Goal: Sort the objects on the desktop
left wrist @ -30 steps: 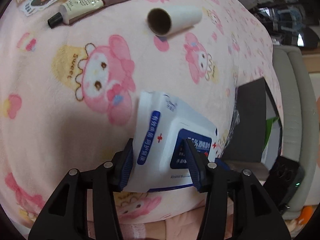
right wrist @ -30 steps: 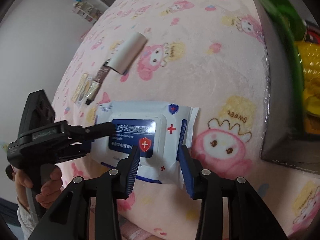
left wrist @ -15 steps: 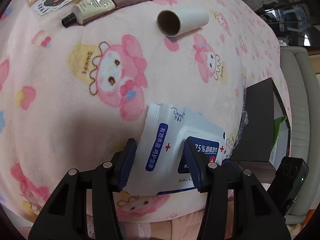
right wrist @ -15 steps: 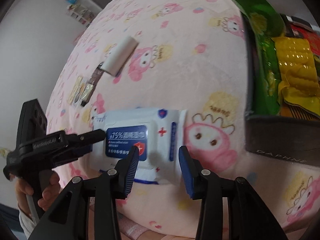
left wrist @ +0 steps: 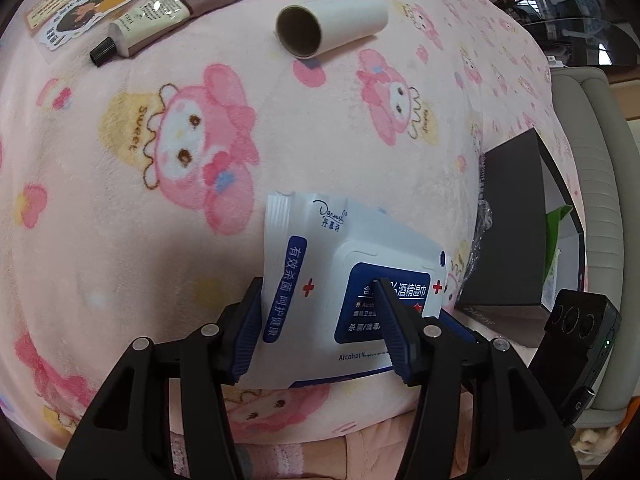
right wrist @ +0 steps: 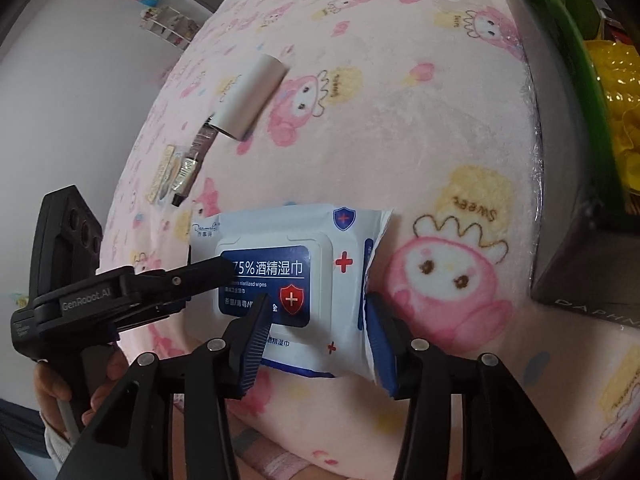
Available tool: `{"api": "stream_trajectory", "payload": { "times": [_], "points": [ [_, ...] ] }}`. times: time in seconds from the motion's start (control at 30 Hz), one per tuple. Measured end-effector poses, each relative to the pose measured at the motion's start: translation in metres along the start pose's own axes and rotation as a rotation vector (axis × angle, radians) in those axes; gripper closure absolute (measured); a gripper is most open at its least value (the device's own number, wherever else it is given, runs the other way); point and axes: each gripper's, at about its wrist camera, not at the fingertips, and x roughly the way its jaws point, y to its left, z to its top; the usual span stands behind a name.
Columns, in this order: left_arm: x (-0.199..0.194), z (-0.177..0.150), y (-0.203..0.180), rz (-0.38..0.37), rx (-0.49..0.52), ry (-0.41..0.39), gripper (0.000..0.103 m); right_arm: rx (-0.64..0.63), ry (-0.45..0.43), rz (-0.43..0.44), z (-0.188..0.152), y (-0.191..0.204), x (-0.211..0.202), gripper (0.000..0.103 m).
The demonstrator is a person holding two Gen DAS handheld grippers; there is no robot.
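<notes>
White wipes pack (left wrist: 344, 280) lies on the pink fleece worktop (left wrist: 120, 200), at 6 o'clock from the cardboard tube (left wrist: 332, 26). It could snag and drag as both tools part. Left tool (left wrist: 316, 332) and right tool (right wrist: 316, 340) are opening, about half wide, straddling its two ends.

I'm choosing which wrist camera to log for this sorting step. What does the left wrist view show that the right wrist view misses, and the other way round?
Only the left wrist view: the roll's open cardboard end and a pale chair edge. Only the right wrist view: yellow and green packets inside the black box, and a hand gripping the left gripper. Both: the wipes pack, tube and pink blanket.
</notes>
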Motion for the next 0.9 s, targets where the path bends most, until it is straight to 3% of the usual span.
{"api": "stream_trajectory", "payload": {
  "times": [0.3, 0.57, 0.9],
  "points": [
    [-0.012, -0.003, -0.016, -0.045, 0.084, -0.04, 0.05, 0.005, -0.025, 0.03, -0.002, 0.005, -0.016, 0.06],
    [-0.037, -0.007, -0.037, -0.161, 0.159, -0.107, 0.054, -0.061, -0.149, 0.025, 0.004, 0.02, -0.064, 0.06],
    [-0.054, -0.011, -0.104, -0.183, 0.277, -0.155, 0.055, -0.008, -0.252, 0.078, 0.011, -0.002, -0.117, 0.06]
  ]
}}
